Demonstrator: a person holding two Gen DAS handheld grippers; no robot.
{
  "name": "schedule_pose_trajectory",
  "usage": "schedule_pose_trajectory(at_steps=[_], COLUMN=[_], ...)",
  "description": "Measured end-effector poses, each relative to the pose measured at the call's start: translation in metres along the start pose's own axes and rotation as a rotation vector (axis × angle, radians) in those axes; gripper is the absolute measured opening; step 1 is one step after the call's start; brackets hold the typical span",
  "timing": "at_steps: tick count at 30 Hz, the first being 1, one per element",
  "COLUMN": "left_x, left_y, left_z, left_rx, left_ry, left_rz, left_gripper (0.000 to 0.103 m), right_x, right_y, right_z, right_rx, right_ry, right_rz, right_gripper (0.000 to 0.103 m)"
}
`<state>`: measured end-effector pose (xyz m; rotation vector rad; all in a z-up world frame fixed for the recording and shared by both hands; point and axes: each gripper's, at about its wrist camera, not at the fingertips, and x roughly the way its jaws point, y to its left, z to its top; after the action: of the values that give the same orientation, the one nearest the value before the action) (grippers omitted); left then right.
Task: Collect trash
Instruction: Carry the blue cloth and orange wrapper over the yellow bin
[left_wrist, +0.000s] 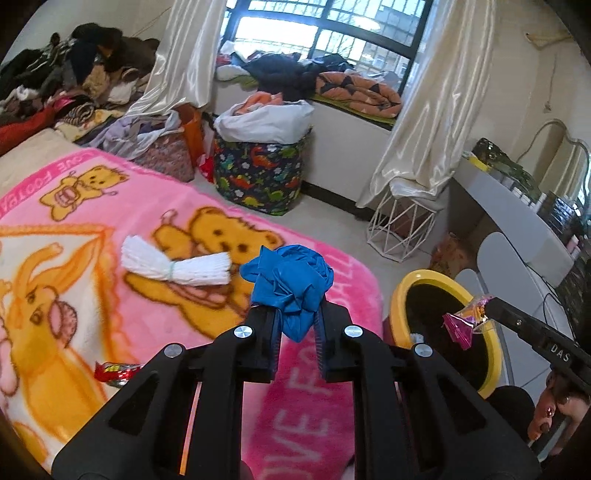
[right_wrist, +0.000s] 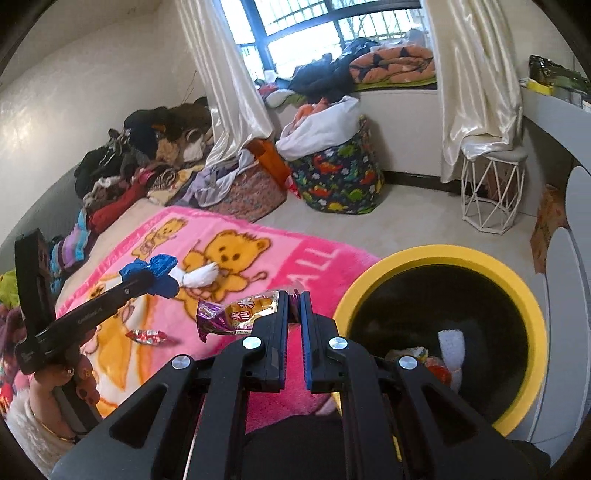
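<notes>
Over the bed's pink bear blanket, the left claw pinches a crumpled blue plastic bag while the right claw clamps a snack wrapper beside the yellow-rimmed bin.

1. The yellow-rimmed bin stands on the floor just beside the corner of the pink bear blanket; its dark inside holds a few scraps, among them a white piece and something red.
2. A crumpled blue wad (thin plastic or a glove, hard to say) is held off the blanket, left of the bin.
3. A purple-and-orange snack wrapper, creased, with printed characters, is pinched at one end and held just left of the bin's rim.
4. A white pleated bundle, tied at its middle, lies flat on the blanket, farther left of the bin.
5. A small red foil wrapper lies on the blanket, well left of the bin.
</notes>
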<state>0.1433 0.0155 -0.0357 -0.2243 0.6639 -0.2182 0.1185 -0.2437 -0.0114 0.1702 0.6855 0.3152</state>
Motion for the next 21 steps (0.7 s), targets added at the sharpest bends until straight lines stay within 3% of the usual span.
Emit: schedule_pose_trajectory(at_steps=[21], left_x=[0.006], left_y=[-0.094], left_z=[0.001], left_rx=[0.144], left_ry=[0.011], left_rz=[-0.134], left_gripper=[0.010], right_x=[-0.053], right_y=[-0.061], right_z=[-0.003], right_rx=[0.095], right_ry=[-0.088], right_rz=[-0.116], right_gripper=[0.006])
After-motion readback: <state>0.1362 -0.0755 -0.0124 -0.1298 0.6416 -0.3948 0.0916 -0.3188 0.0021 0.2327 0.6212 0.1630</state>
